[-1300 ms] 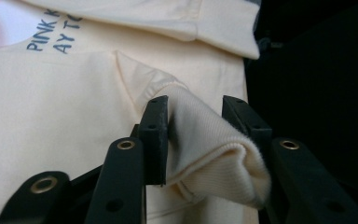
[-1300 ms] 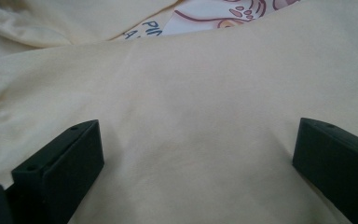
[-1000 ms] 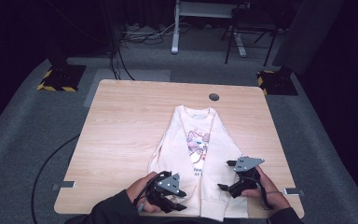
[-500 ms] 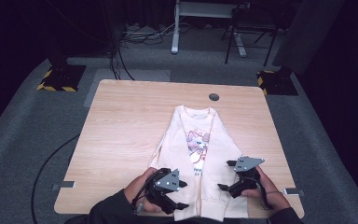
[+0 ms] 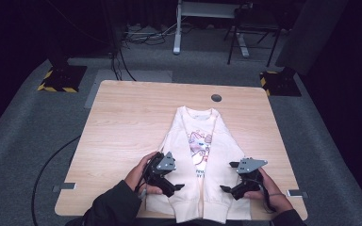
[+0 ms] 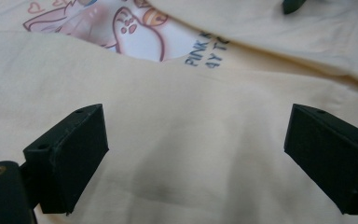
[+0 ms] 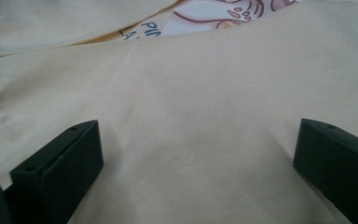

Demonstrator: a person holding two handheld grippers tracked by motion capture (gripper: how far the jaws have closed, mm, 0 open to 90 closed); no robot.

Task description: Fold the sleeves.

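A cream sweatshirt (image 5: pixel 199 141) with a pink cartoon print (image 5: pixel 199 143) lies flat on the wooden table (image 5: pixel 127 122), neck at the far end, both sleeves folded in over the body. My left gripper (image 5: pixel 175 188) hovers over the lower left sleeve, jaws wide apart, cream cloth (image 6: pixel 191 154) between them but not pinched. My right gripper (image 5: pixel 227 187) is over the lower right sleeve, also open above the cloth (image 7: pixel 200 140). The print and blue lettering (image 6: pixel 205 56) show at the top of the left gripper view.
A round dark grommet (image 5: pixel 216 98) sits in the table near its far edge. Bare wood spreads left of the sweatshirt. Beyond the table stand a white desk frame (image 5: pixel 179 28), cables and hazard-striped stand bases (image 5: pixel 56 80) on grey carpet.
My left gripper has shifted a little forward and right, onto the lower left sleeve. The right gripper has hardly moved.
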